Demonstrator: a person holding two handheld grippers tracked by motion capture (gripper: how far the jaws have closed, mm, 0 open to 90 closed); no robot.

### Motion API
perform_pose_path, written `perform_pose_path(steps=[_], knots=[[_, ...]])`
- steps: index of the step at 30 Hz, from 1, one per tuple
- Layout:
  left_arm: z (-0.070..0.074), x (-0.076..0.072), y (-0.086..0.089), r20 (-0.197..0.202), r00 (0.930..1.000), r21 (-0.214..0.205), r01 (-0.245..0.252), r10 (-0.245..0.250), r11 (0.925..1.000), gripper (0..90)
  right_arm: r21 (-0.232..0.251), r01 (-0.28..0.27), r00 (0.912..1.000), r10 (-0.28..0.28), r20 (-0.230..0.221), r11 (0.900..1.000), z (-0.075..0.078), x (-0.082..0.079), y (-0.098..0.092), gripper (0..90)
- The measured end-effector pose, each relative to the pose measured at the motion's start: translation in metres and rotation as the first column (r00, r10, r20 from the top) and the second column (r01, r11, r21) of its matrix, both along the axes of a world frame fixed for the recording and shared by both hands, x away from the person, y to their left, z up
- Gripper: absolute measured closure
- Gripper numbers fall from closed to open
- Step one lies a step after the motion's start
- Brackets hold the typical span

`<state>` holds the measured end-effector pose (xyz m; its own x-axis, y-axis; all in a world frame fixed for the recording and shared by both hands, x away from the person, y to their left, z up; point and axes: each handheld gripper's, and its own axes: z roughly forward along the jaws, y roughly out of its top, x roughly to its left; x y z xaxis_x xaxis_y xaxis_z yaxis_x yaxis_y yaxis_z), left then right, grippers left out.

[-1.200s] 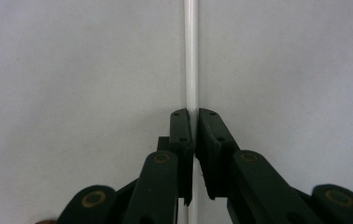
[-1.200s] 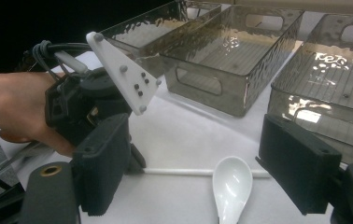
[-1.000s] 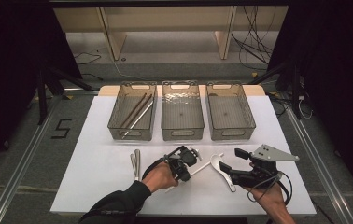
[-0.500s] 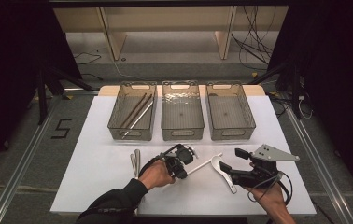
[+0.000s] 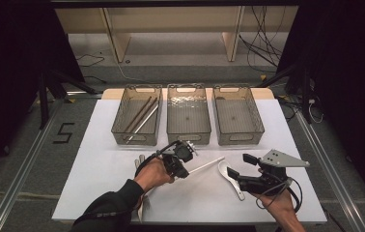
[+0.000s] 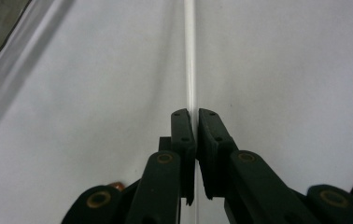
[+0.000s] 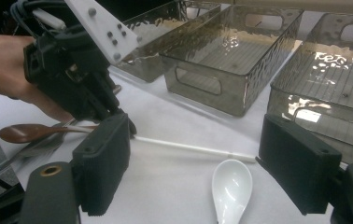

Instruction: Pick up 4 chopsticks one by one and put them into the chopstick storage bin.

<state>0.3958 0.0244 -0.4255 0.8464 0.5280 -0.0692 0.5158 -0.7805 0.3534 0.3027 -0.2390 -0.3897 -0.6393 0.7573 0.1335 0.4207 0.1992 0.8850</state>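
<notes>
My left gripper [image 5: 184, 163] [image 6: 196, 114] is shut on one end of a thin white stick [image 5: 207, 166] [image 6: 189, 70], which slants away to the right just above the white mat. In the right gripper view that stick [image 7: 188, 147] crosses between the left gripper [image 7: 72, 79] and a white ceramic spoon [image 7: 230, 186]. My right gripper [image 5: 241, 166] [image 7: 198, 163] is open at the front right, its jaws set wide apart with nothing between them. The white spoon [image 5: 229, 174] lies just left of it on the mat.
Three smoky clear bins stand in a row at the back: the left bin [image 5: 122, 130] holds brown and pale sticks, the middle bin [image 5: 188, 137] and right bin [image 5: 238, 137] look bare. A brown spoon [image 7: 23, 132] and metal cutlery [image 5: 139, 162] lie by the left hand.
The left hand has drifted a little left and upward, carrying the white stick with it. The right hand has kept still.
</notes>
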Motion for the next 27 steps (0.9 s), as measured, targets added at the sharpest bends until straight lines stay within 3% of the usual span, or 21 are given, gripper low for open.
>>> perform_pose_path(steps=[2, 19, 27], knots=[[0.003, 0.001, 0.002, 0.002, 1.0, -0.016, -0.008, 0.008, 0.9998, 85.2, -0.001, 0.001, 1.0, -0.001, 0.001, 1.0, 0.0, 0.0, 0.0, 25.7], [0.015, 0.007, 0.013, 0.013, 0.9997, -0.027, -0.022, 0.022, 0.9994, 85.2, -0.001, 0.001, 1.0, -0.001, 0.0, 1.0, 0.0, 0.0, 0.0, 25.8], [0.027, 0.009, 0.021, 0.027, 0.999, -0.061, -0.034, 0.036, 0.9975, 85.2, 0.0, 0.002, 1.0, -0.002, -0.002, 1.0, 0.0, 0.0, 0.0, 25.8]])
